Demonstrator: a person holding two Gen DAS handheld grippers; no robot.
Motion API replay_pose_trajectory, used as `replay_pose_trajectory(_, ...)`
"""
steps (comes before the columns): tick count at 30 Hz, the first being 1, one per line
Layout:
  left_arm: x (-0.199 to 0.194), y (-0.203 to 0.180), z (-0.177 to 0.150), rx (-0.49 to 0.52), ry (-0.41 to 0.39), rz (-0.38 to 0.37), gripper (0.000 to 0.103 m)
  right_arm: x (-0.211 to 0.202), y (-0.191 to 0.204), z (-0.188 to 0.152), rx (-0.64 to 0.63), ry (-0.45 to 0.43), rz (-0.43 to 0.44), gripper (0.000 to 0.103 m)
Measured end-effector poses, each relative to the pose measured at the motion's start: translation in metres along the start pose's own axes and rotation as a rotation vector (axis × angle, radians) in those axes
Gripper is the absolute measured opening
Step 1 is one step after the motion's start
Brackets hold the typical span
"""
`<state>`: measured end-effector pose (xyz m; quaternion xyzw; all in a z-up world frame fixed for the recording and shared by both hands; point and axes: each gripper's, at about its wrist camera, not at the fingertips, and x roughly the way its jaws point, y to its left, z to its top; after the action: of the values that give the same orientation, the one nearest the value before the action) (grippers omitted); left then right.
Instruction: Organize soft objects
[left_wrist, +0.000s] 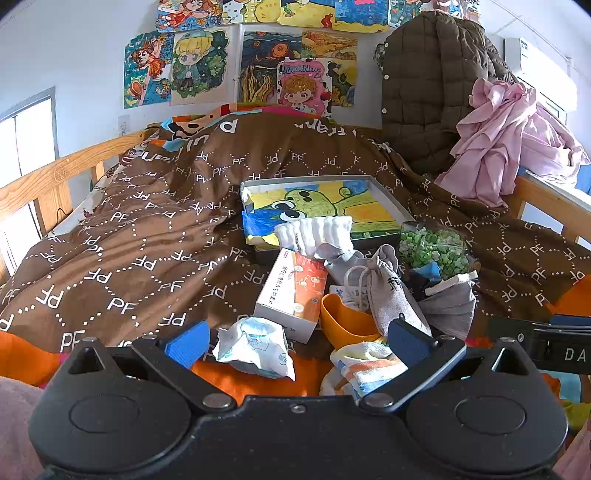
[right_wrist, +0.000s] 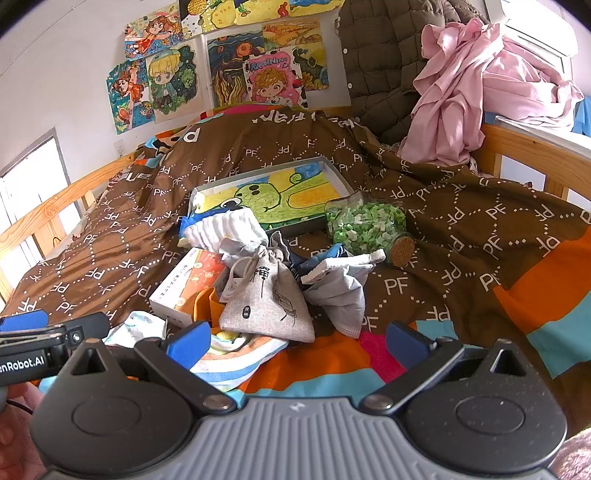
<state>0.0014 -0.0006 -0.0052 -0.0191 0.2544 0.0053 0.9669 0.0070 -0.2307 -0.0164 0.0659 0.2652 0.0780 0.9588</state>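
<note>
A heap of soft things lies on the bed's brown quilt (left_wrist: 140, 229). It holds a grey drawstring pouch (left_wrist: 388, 288) (right_wrist: 266, 295), a white folded cloth (left_wrist: 314, 229) (right_wrist: 225, 227), a striped towel (left_wrist: 365, 365) (right_wrist: 232, 354), a grey face mask (left_wrist: 450, 306) (right_wrist: 340, 291) and a crumpled tissue pack (left_wrist: 255, 347) (right_wrist: 140, 328). My left gripper (left_wrist: 299, 343) is open and empty, just short of the tissue pack and towel. My right gripper (right_wrist: 295, 343) is open and empty, just short of the pouch and towel.
A shallow box with a drawing (left_wrist: 321, 203) (right_wrist: 273, 192), a jar of green bits (left_wrist: 432, 247) (right_wrist: 365, 225), a white and orange carton (left_wrist: 291, 291) (right_wrist: 184, 284) and an orange cup (left_wrist: 343, 321) sit among the heap. A brown jacket (left_wrist: 432, 92) and pink cloth (left_wrist: 506, 140) hang on the wooden rail at right.
</note>
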Motion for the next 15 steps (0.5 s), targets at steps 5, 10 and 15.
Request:
replay_pose_trajectory(5,0.0001,0.0000,0.0000,0.000,0.000,0.000,0.102,-0.0011,0.0000,0.0000,0.000,0.001,0.000,0.103)
replay_pose_trajectory(10,0.0004,0.0000,-0.0003,0.000,0.001,0.001,0.102,0.0000,-0.0001,0.0004,0.000,0.002,0.002,0.103)
replay_pose_trajectory(15,0.0001,0.0000,-0.0001,0.000,0.002,0.000,0.102,-0.0003,0.0000,-0.0002,0.002,0.002,0.004,0.103)
